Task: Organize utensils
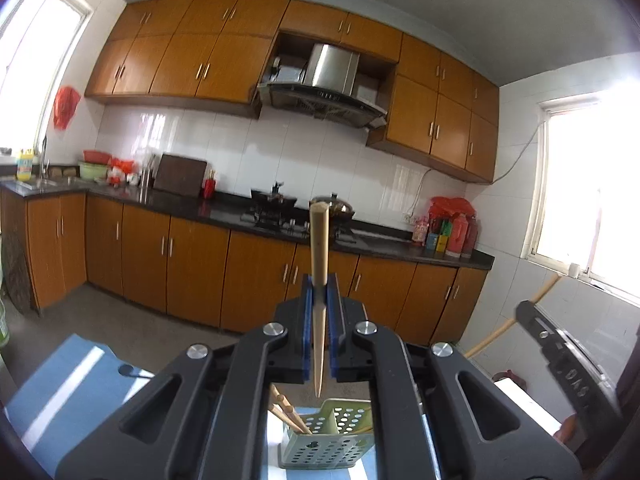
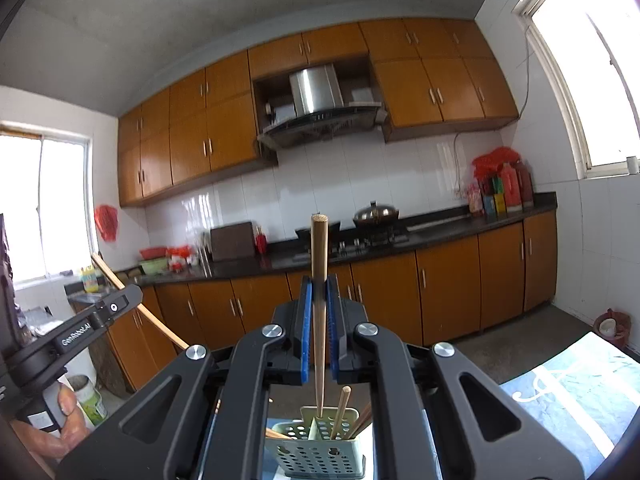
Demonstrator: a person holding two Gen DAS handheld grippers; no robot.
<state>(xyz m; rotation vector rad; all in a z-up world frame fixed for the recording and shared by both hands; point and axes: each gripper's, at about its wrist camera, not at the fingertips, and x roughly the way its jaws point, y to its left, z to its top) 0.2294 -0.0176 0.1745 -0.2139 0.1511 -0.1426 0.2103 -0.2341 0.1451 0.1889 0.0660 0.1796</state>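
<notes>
My left gripper (image 1: pixel 320 286) is shut on a wooden chopstick (image 1: pixel 319 264), held upright with its thin tip just above a pale green perforated utensil holder (image 1: pixel 324 446). Other chopsticks (image 1: pixel 286 412) lean in the holder. My right gripper (image 2: pixel 319 286) is shut on another wooden chopstick (image 2: pixel 319 280), whose tip reaches the rim of the same holder (image 2: pixel 316 452), where more chopsticks (image 2: pixel 340 412) stand. The right gripper shows at the right edge of the left wrist view (image 1: pixel 528 304), the left gripper at the left of the right wrist view (image 2: pixel 120 300).
The holder stands on a blue and white cloth (image 1: pixel 60 392), also seen in the right wrist view (image 2: pixel 572 392). Beyond are brown kitchen cabinets (image 1: pixel 192 264), a dark counter with a stove and pot (image 1: pixel 332 206), and windows at both sides.
</notes>
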